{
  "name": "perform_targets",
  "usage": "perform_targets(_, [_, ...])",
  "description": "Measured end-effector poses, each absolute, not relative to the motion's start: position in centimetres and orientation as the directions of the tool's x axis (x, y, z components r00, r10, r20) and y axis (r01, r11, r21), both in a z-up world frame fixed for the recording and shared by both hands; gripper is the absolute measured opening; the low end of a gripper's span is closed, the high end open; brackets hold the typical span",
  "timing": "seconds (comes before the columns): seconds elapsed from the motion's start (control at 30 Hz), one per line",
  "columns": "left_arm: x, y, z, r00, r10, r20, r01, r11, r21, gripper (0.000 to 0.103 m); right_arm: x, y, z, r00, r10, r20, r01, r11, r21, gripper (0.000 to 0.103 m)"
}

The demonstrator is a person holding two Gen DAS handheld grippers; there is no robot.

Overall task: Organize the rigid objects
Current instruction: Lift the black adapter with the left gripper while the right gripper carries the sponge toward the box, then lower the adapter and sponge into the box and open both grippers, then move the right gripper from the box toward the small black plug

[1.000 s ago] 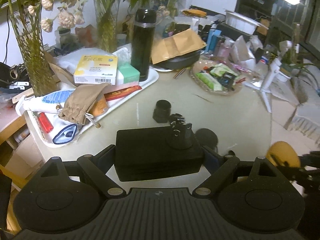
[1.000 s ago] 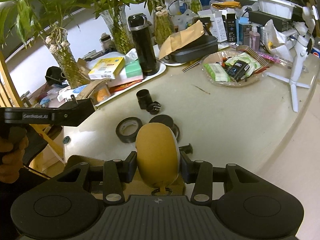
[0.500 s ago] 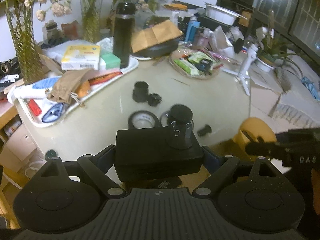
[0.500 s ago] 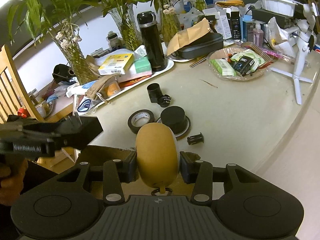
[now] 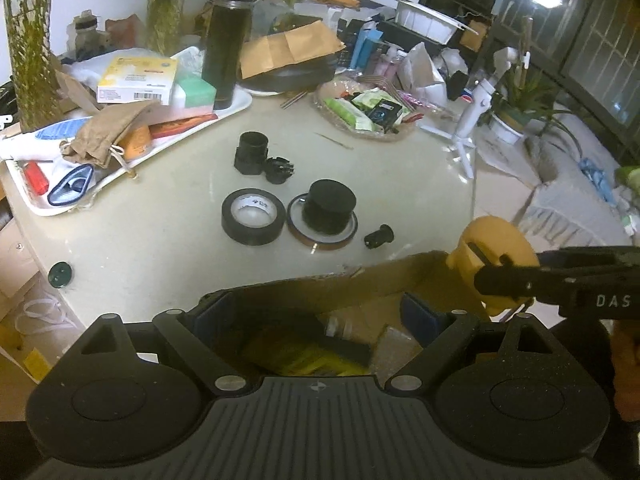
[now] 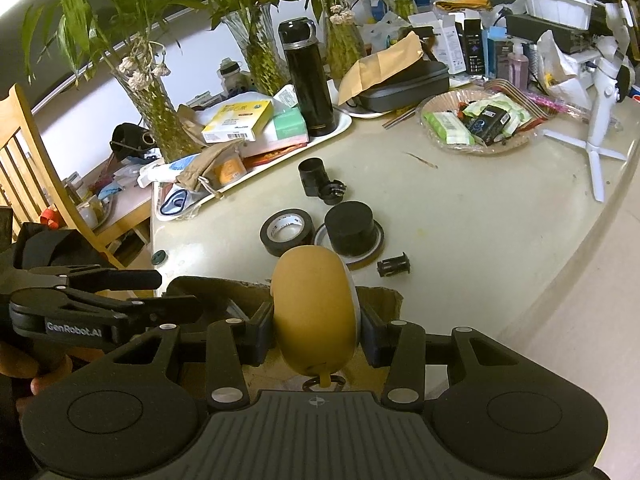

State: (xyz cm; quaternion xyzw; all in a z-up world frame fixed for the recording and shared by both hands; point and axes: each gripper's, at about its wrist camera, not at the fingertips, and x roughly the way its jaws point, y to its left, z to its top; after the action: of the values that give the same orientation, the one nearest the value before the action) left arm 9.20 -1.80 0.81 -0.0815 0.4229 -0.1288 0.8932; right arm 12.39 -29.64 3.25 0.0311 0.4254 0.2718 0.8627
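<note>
My left gripper [image 5: 316, 316] stands open with nothing between its fingers, hanging over an open cardboard box [image 5: 384, 280] at the table's near edge. A dark flat thing [image 5: 332, 346] lies blurred inside the box. My right gripper [image 6: 316, 332] is shut on a yellow egg-shaped object [image 6: 314, 312], held beside the box's right flap; the same yellow object [image 5: 492, 248] shows in the left wrist view. On the table lie a black tape roll [image 5: 253, 217], a black cylinder [image 5: 328, 206] on an amber tape ring, a small black part [image 5: 379, 237] and a black tube piece [image 5: 252, 153].
A white tray [image 5: 236, 108] crowded with boxes, a pouch and a black thermos [image 5: 226, 40] stands at the back left. A basket plate of packets [image 5: 360, 112] and a white tripod [image 5: 468, 120] sit at the back right. Glass vases line the rear; a wooden chair [image 6: 24, 168] stands left.
The black box that sat between my left fingers is gone from them. The left gripper has drawn back from the table to over the cardboard box. The right gripper keeps the yellow object.
</note>
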Motion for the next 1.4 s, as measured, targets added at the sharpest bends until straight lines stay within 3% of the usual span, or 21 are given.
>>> perform_targets(0.87, [5.8,0.5,1.1,0.647,-0.142,-0.749,0.117,0.989,-0.086,0.091,13.0,-29.0,1.9,0.466,0.473,-0.748,-0.407,0.865,0.293,0.048])
perform_targets(0.93, [5.7,0.6,1.0,0.646,-0.138,-0.751,0.107,0.99,-0.089,0.091,13.0,-28.8,1.9,0.476,0.464,-0.747,-0.406,0.869,0.282,0.055])
perform_targets(1.0, [5.8,0.8,0.8,0.64,-0.137,-0.756,0.101,0.99,-0.094,0.091,13.0,-28.7,2.1,0.498,0.463,-0.733,-0.411,0.871,0.27,0.078])
perform_targets(1.2, [5.5,0.9,0.6,0.638,-0.142,-0.757,0.104,0.99,-0.099,0.091,12.6,-28.5,2.2,0.521,0.441,-0.731,-0.45,0.87,0.203,0.093])
perform_targets(1.4, [5.6,0.7,0.2,0.621,-0.137,-0.772,0.107,0.99,-0.089,0.091,11.9,-28.6,0.8,0.483,0.44,-0.757,-0.47,0.86,0.2,0.099])
